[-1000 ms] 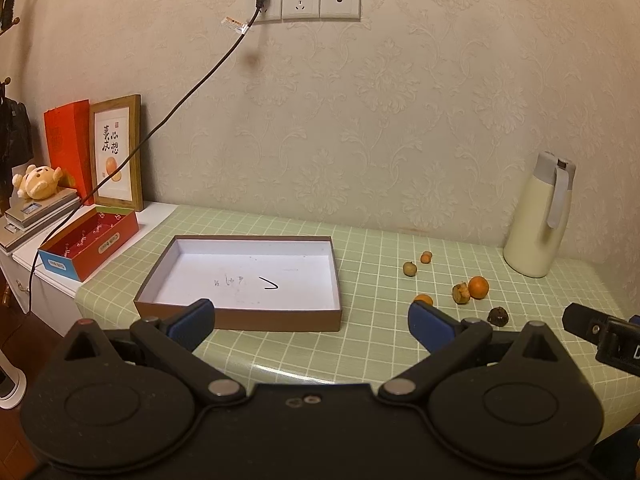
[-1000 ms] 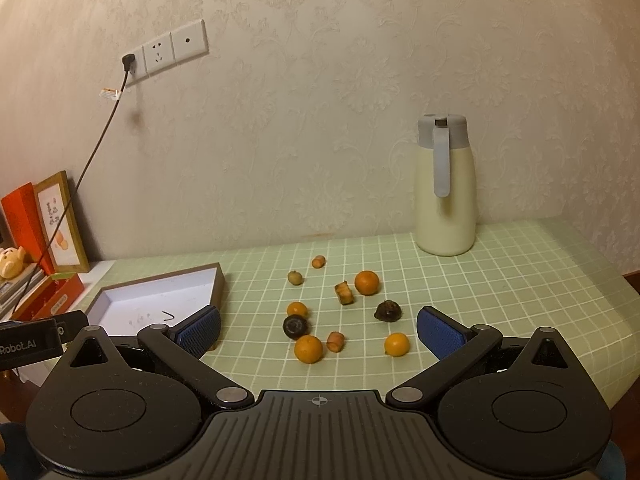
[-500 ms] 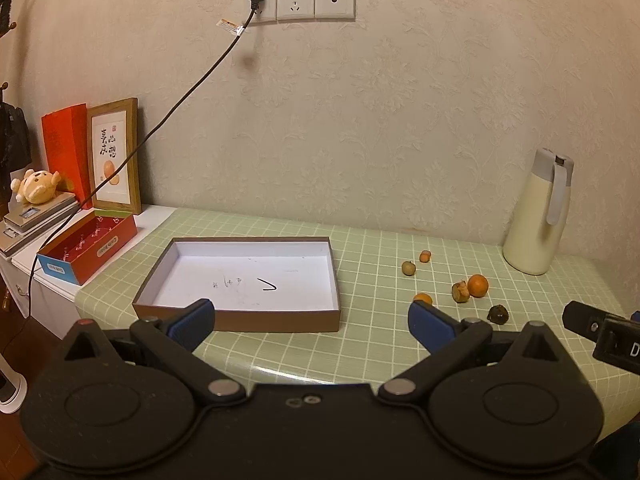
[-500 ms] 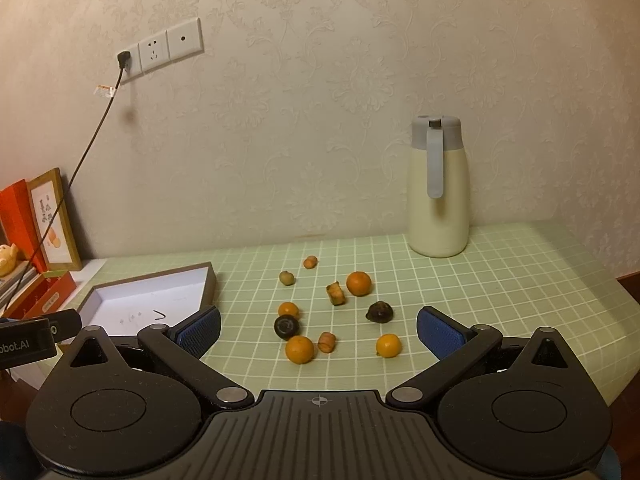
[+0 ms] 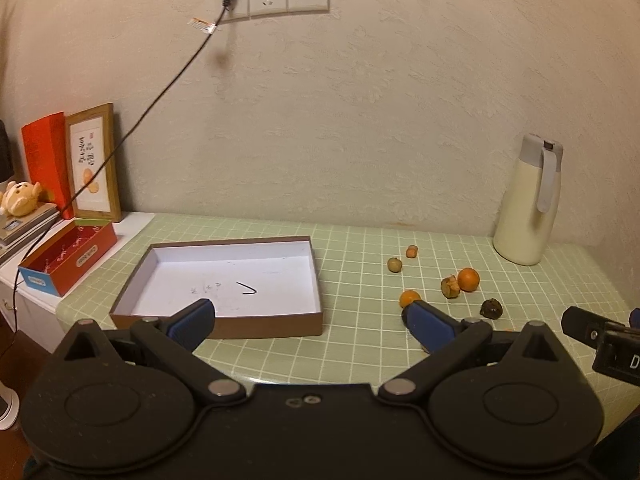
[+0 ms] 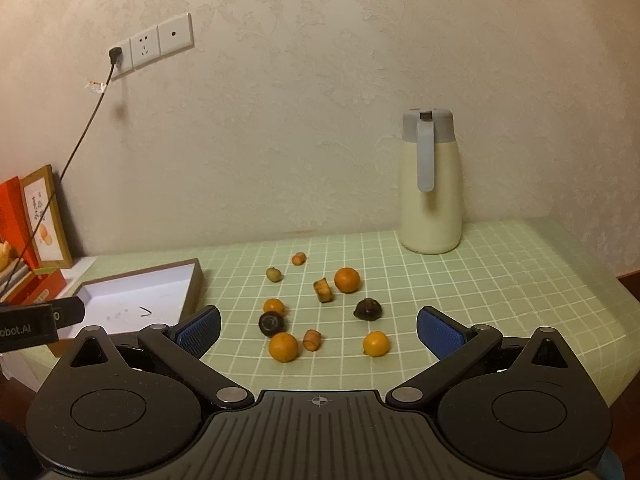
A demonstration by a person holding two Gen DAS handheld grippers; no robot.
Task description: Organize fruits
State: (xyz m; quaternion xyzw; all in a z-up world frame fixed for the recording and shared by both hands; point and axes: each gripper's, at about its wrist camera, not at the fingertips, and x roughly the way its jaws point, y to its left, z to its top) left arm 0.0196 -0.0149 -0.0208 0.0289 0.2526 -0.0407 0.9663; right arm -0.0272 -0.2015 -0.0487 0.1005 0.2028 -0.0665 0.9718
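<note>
two grippers, both spread wide and holding nothing: right gripper [image 6: 318, 326] hovers over the near edge of the fruit scatter, left gripper [image 5: 310, 320] over the front wall of the shallow brown box [image 5: 256, 330]. nine fruits loose on the green checked tablecloth [image 6: 500, 292]: four oranges [image 6: 347, 279], two dark ones [image 6: 367, 309], three small brownish, plus one cut chunk [image 6: 323, 290]. one cream thermos jug [image 6: 432, 184] behind.
</note>
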